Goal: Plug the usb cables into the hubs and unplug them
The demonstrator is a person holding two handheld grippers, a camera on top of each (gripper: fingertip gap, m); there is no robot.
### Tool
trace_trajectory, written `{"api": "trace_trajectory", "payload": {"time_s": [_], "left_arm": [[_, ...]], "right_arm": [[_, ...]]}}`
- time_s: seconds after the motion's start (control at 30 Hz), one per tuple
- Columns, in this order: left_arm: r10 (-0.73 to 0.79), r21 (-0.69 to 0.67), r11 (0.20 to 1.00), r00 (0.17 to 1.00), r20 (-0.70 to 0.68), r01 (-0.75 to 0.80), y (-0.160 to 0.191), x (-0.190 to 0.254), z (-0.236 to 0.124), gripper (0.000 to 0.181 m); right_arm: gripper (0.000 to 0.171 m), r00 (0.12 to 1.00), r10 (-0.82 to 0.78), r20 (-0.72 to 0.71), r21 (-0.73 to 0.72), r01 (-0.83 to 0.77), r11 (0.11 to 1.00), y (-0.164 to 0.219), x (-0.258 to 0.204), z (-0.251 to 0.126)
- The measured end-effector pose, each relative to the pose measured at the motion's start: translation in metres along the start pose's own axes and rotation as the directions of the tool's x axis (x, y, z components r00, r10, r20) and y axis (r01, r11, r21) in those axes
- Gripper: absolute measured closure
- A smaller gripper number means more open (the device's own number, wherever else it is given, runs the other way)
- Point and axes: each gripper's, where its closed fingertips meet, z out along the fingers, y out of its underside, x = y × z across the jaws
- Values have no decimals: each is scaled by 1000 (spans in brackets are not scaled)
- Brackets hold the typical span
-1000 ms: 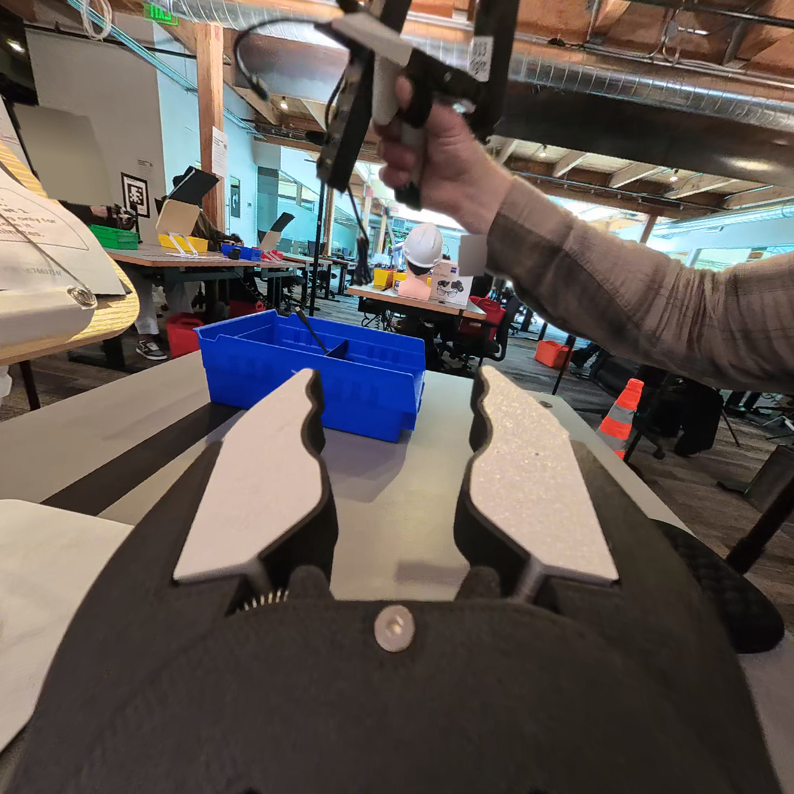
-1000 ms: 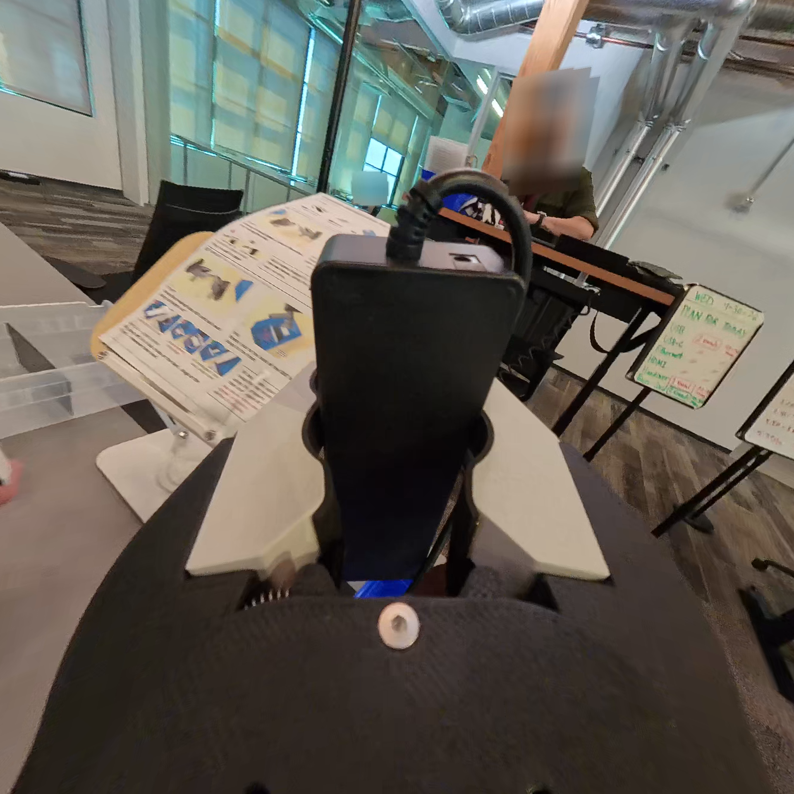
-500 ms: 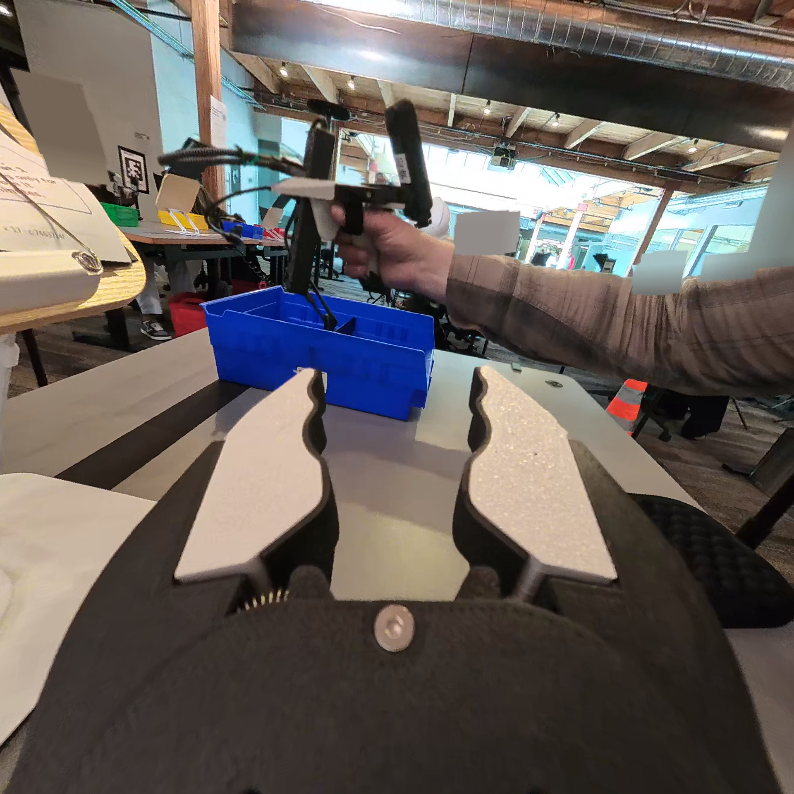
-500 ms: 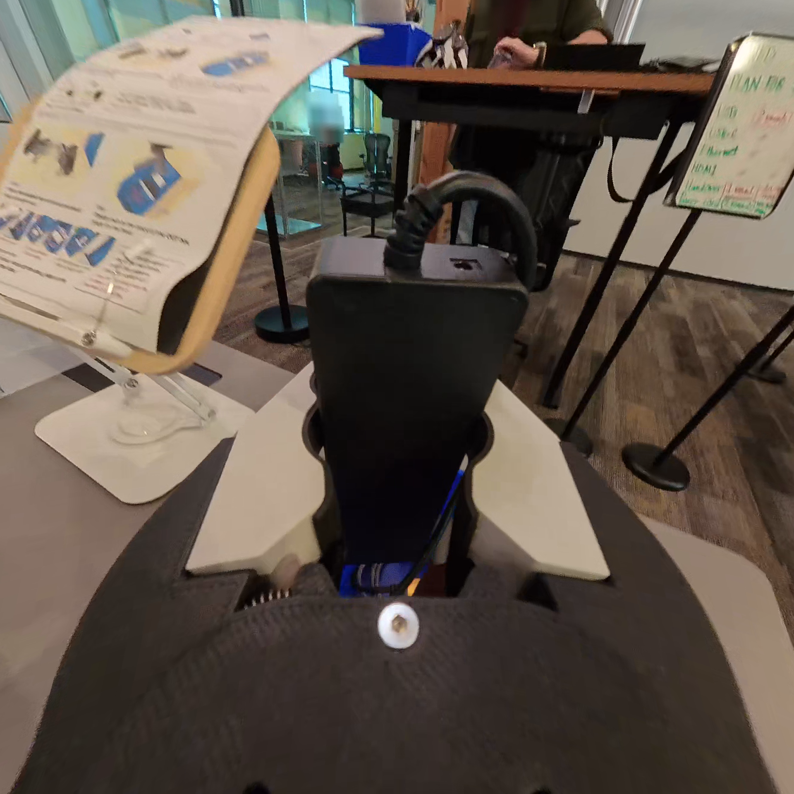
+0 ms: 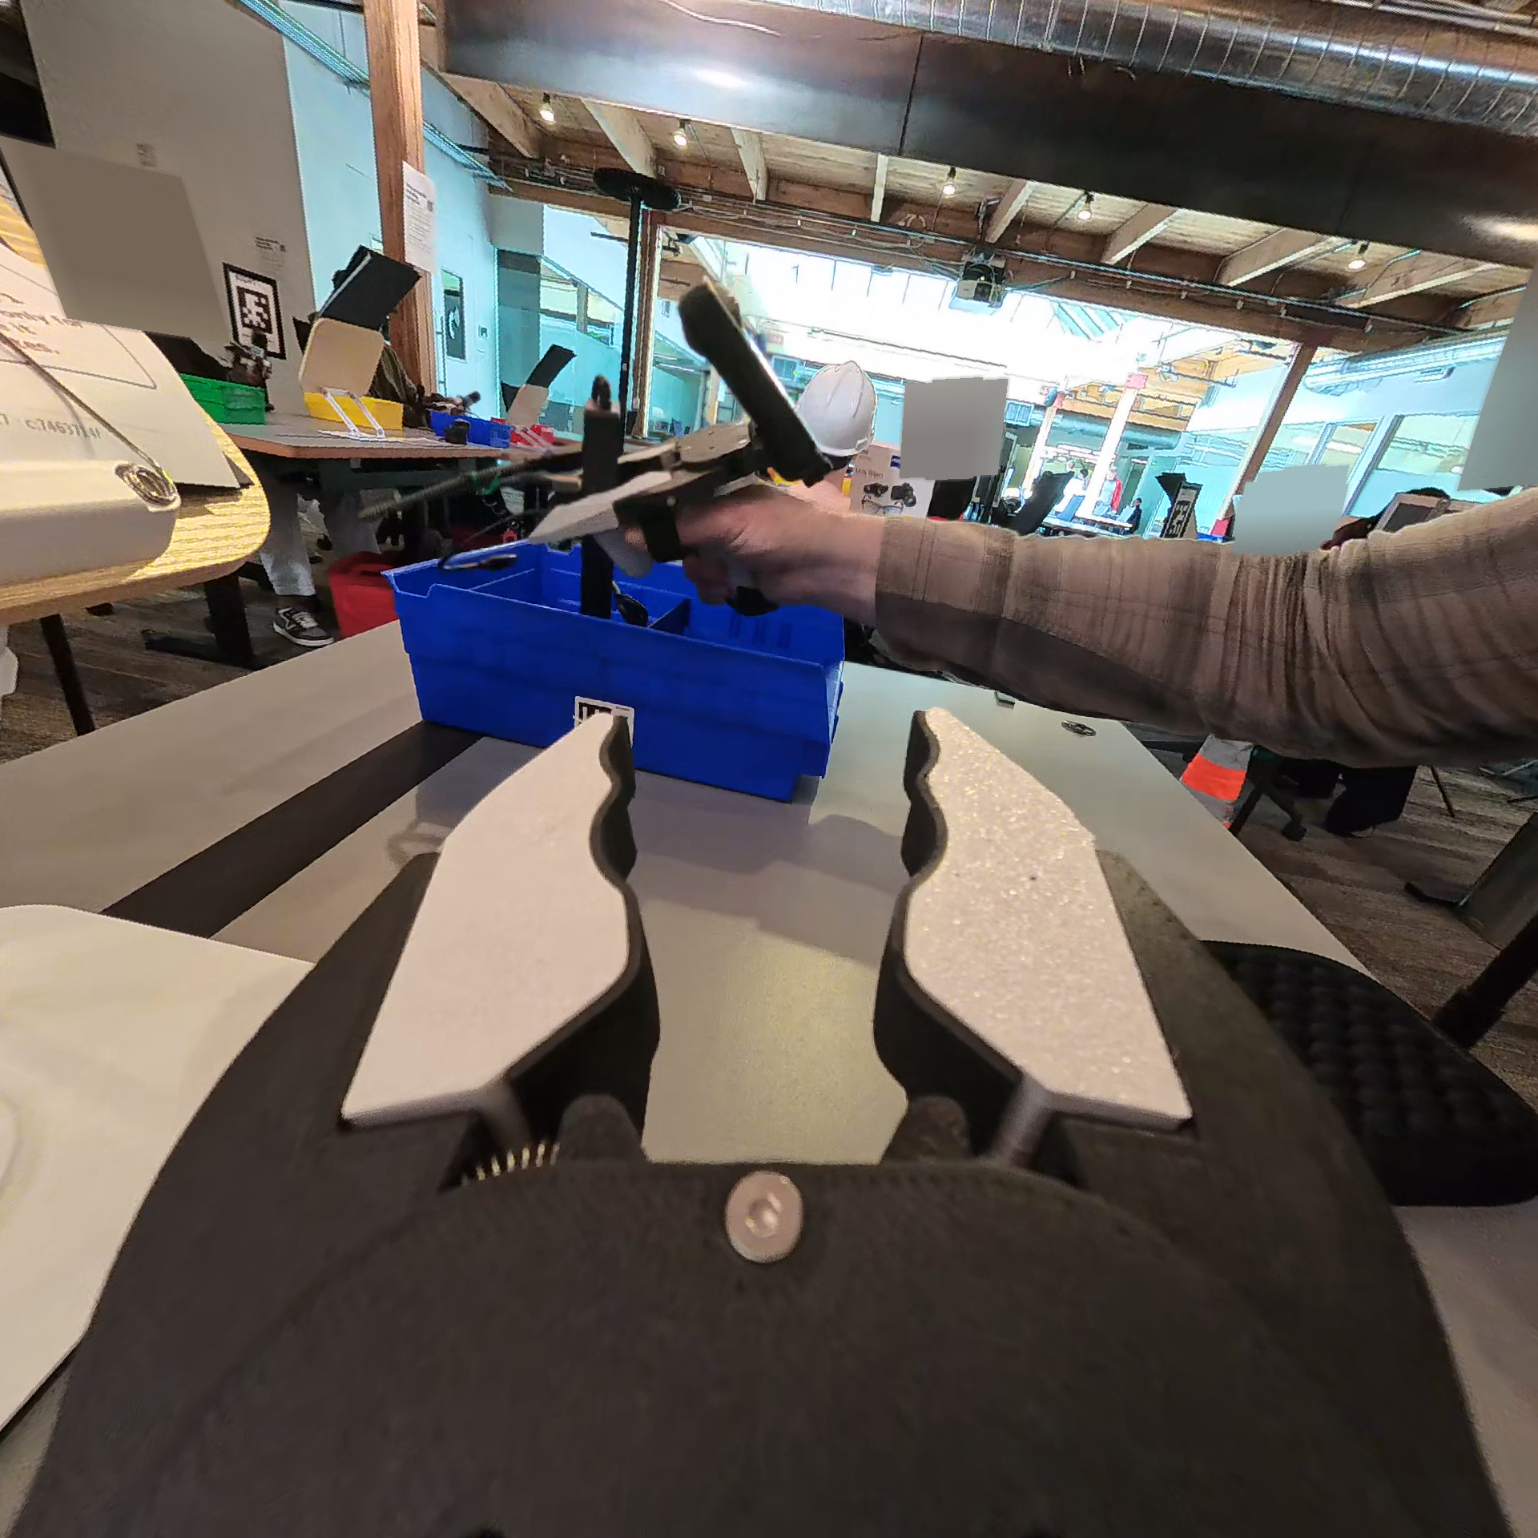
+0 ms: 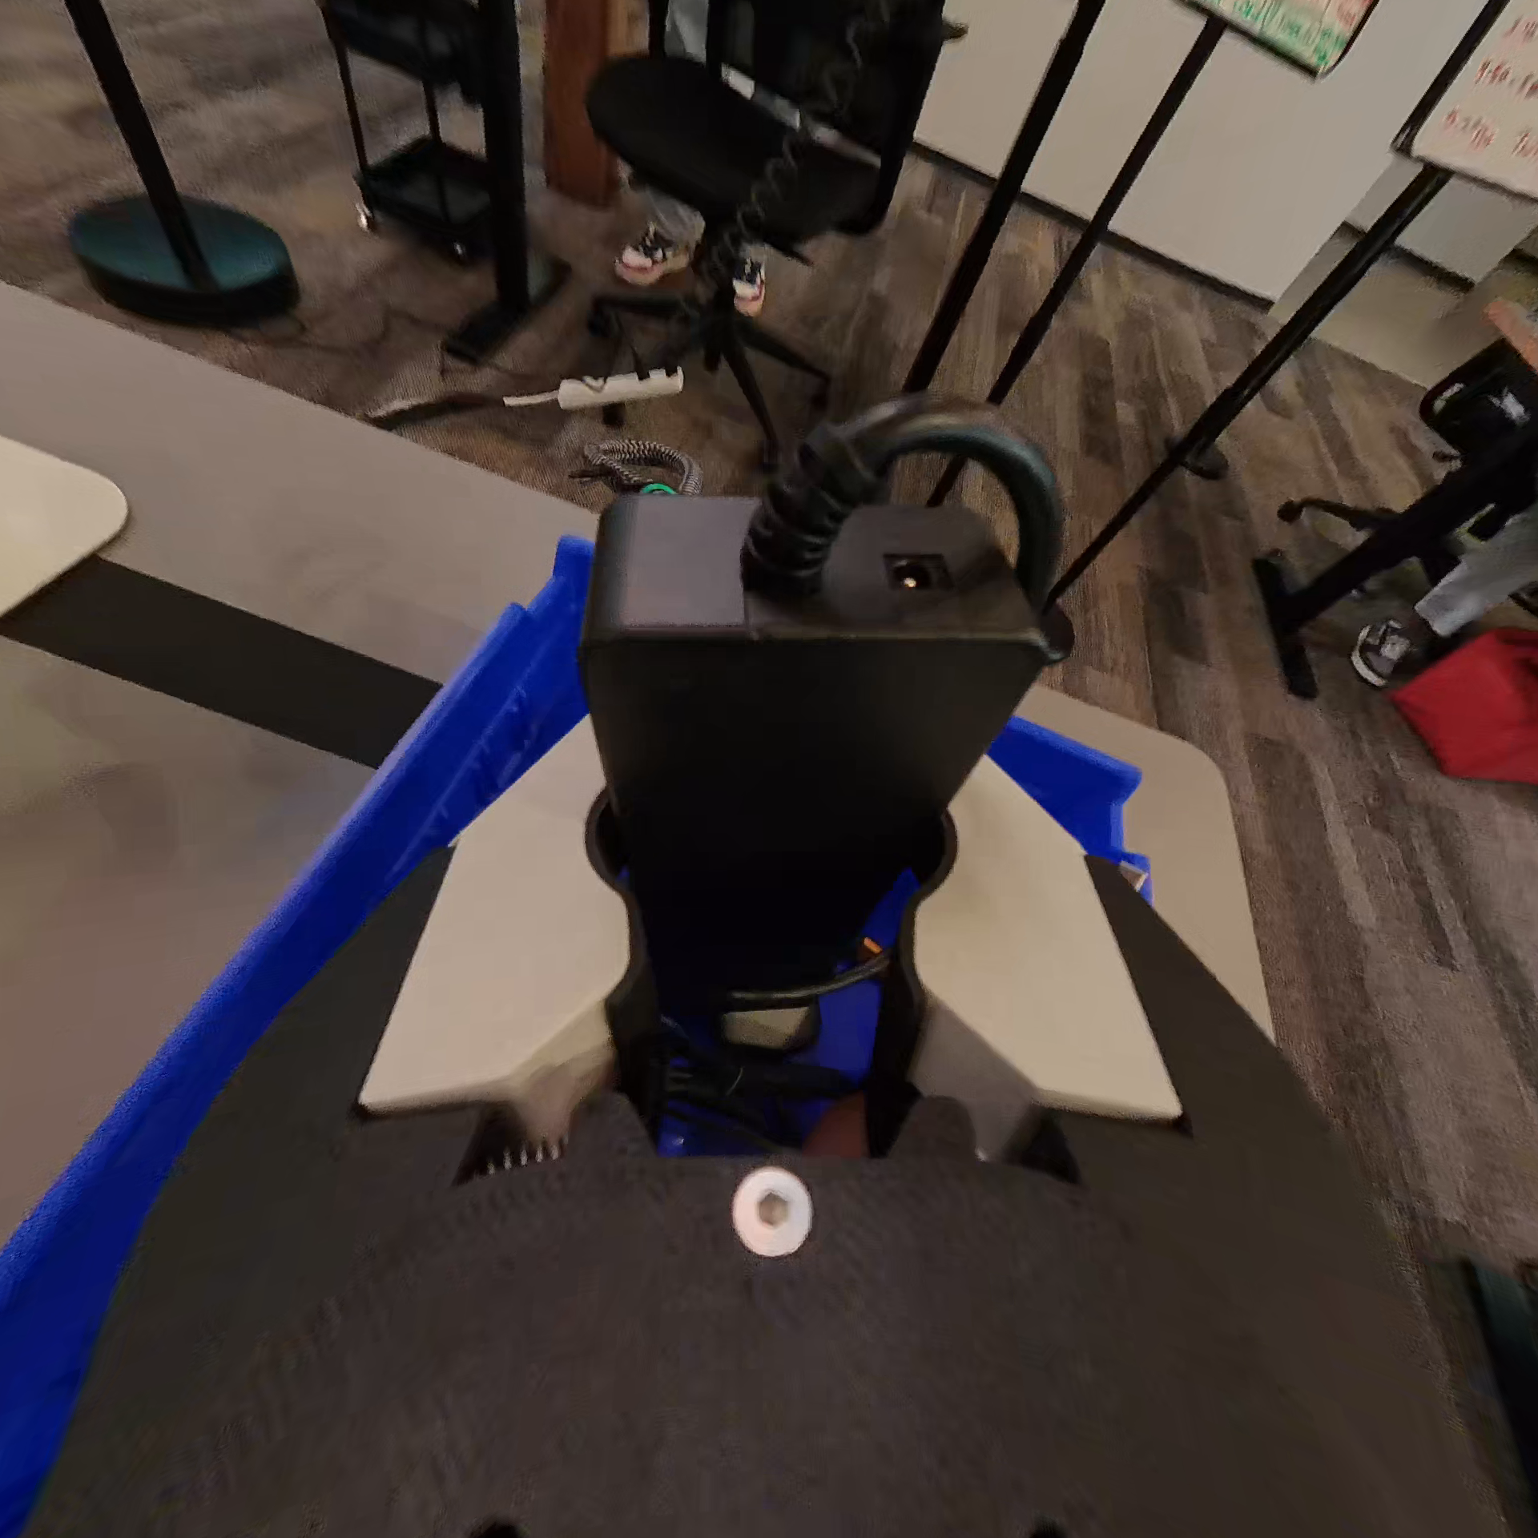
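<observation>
My right gripper (image 6: 770,824) is shut on a black USB hub (image 6: 807,707), whose thick black cable (image 6: 940,433) loops from its far end. It tilts down over the blue bin (image 6: 466,791), where cables and a connector lie. In the left wrist view the right gripper (image 5: 582,516) holds the hub (image 5: 597,541) upright, its lower end inside the blue bin (image 5: 616,674), with a braided cable (image 5: 433,499) trailing left. My left gripper (image 5: 770,749) is open and empty, low over the grey table (image 5: 749,999), short of the bin.
A document stand (image 5: 100,499) with a white base (image 5: 100,1040) stands at the left. A black mat (image 5: 1373,1082) lies at the table's right edge. A black strip (image 6: 208,657) crosses the table. An office chair (image 6: 732,141) and stand poles are on the floor beyond. The gap from one gripper's tips to the other's is roughly 40 cm.
My right gripper has come down from high above the table and tilted downward, bringing the hub into the blue bin. My left gripper has stayed open and almost still.
</observation>
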Motion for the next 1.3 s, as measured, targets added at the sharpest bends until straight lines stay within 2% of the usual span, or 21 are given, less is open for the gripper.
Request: {"api": "trace_trajectory", "payload": {"time_s": [0.23, 0.43, 0.63, 0.7, 1.03, 1.2, 1.23, 1.3], "left_arm": [[10, -14, 1000, 1000, 3, -10, 3, 0, 1, 120], [11, -24, 1000, 1000, -4, -11, 6, 1, 2, 120], [13, -30, 999, 1000, -6, -14, 7, 2, 3, 120], [14, -32, 999, 1000, -7, -14, 7, 2, 3, 120], [7, -37, 999, 1000, -6, -7, 10, 0, 3, 120], [12, -52, 999, 1000, -18, -13, 13, 4, 6, 119], [14, -54, 998, 1000, -19, -15, 14, 5, 6, 119], [18, -58, 998, 1000, -19, -19, 15, 5, 7, 119]], "right_arm": [[107, 998, 12, -61, -146, -21, 989, 25, 9, 6], [106, 1000, 24, -12, -294, -26, 956, 40, 10, 6], [106, 993, 119, 9, -446, -102, 889, 54, 19, 5], [100, 992, 122, 12, -506, -99, 857, 63, 24, 4], [81, 997, 72, 13, -521, -55, 852, 57, 50, -20], [88, 1000, -17, 1, -538, 15, 843, 57, 61, -26], [93, 1000, -22, -3, -526, 17, 850, 54, 62, -27], [116, 1000, -15, -16, -484, 5, 875, 45, 63, -26]]}}
